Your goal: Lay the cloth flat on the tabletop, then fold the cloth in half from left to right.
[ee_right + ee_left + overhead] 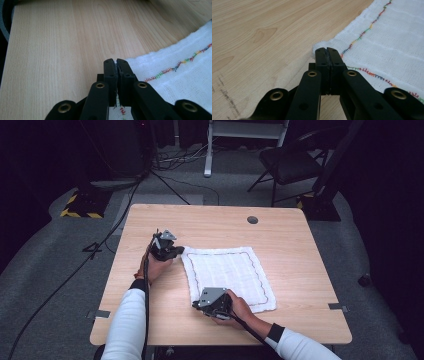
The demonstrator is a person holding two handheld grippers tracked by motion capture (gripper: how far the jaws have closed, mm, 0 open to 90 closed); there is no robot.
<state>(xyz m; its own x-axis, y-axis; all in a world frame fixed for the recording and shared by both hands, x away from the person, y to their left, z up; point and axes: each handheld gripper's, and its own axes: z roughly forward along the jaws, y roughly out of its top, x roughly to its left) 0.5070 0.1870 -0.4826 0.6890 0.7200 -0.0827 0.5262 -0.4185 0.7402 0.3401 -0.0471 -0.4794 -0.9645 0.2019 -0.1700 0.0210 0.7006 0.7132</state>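
Dark room w/ grey carpet, cables on the floor far left, a black chair (pixel 290 162) far right behind a light wood desk (pixel 300 250). Desk has a round grommet hole (pixel 252 219) near its far edge.

L to R:

Left gripper (pixel 172 251) sits at the far-left corner of the white cloth (pixel 230 275), held by the left hand (pixel 155 267), white sleeve coming in from the near edge, cable trailing back along the forearm. Left gripper view: left gripper (pixel 327 50) jaws pressed together, no gap, tips right on the cloth (pixel 387 42) corner; looks like the hem is pinched between them, cloth edge bunched up slightly at the tips.

Cloth lies flat, roughly centre of desk, slightly skewed, w/ a multicolour stitched border (pixel 359 37) running inside the edge. Bare wood all round it.

Right gripper (pixel 196 305) is at the near-left corner of the cloth, right hand (pixel 240 307) behind it, grey plate on top. Right gripper view: right gripper (pixel 116 61) jaws closed tight, cloth (pixel 180 82) corner caught between them, frayed threads hanging out at the jaw base, stitched border (pixel 180 65) running off to the right.

Both grippers on the cloth's left side, one per corner, well apart. Cloth not lifted, as far as the high view shows.
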